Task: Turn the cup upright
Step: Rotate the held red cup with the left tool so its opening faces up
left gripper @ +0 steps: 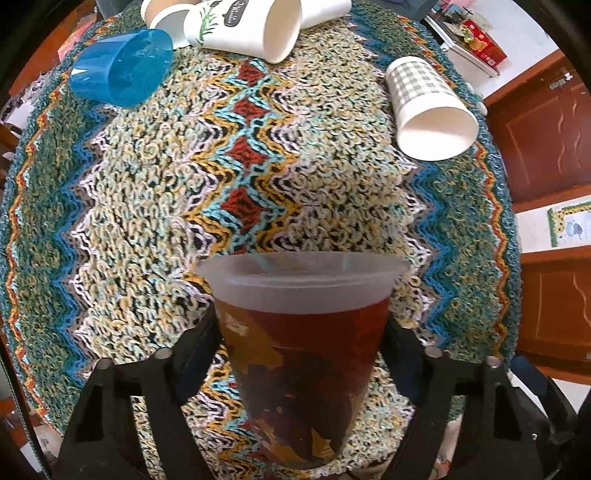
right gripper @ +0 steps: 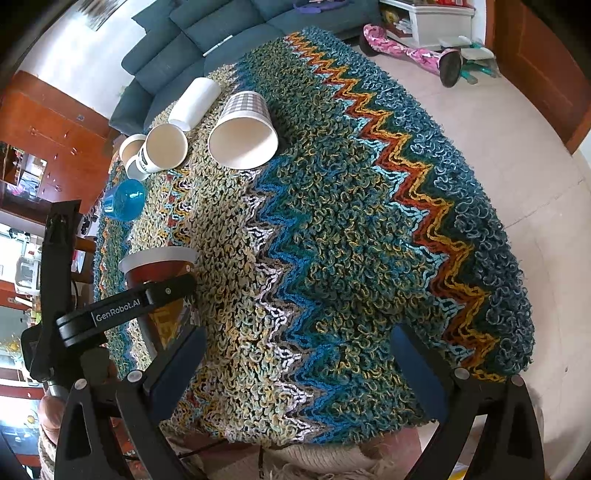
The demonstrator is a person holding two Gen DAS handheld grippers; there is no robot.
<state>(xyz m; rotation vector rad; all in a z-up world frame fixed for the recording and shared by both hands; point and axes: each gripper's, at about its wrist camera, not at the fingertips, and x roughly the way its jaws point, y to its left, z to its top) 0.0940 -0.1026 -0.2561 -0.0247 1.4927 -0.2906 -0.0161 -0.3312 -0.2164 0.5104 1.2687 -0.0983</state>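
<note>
A translucent plastic cup (left gripper: 303, 350) with a red-brown print stands upright, rim up, on the knitted zigzag rug (left gripper: 155, 206). My left gripper (left gripper: 301, 326) is shut on it, one black finger pressed to each side below the rim. The right wrist view shows the same cup (right gripper: 159, 264) at the left, with a left finger (right gripper: 166, 290) lying across it. My right gripper (right gripper: 299, 354) hangs open over the rug's near edge, its blue pads wide apart and nothing between them.
Several cups lie on their sides at the far end: a blue plastic cup (left gripper: 123, 66), a grey-checked paper cup (left gripper: 428, 107), and white paper cups (left gripper: 240, 27). The rug's right edge (right gripper: 509, 280) drops to a tiled floor. A blue sofa (right gripper: 207, 33) stands behind.
</note>
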